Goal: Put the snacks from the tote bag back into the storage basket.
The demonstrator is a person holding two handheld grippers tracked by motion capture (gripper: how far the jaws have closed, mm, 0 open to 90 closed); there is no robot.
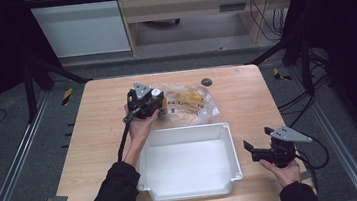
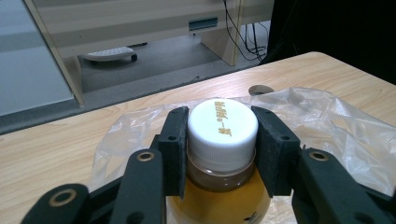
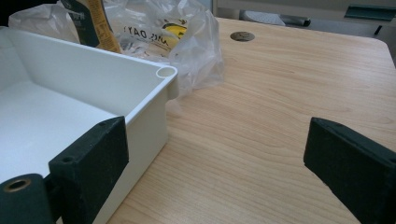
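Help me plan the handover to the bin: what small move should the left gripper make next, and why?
Probably lift straight up a little. The left gripper is shut on the bottle at its white cap, amid the plastic bag; the white bin waits empty nearby.

Gold characters on white bottle cap (image 2: pixel 222 128) — unreadable; plastic bag (image 3: pixel 163 32) — mirrored "DAY".
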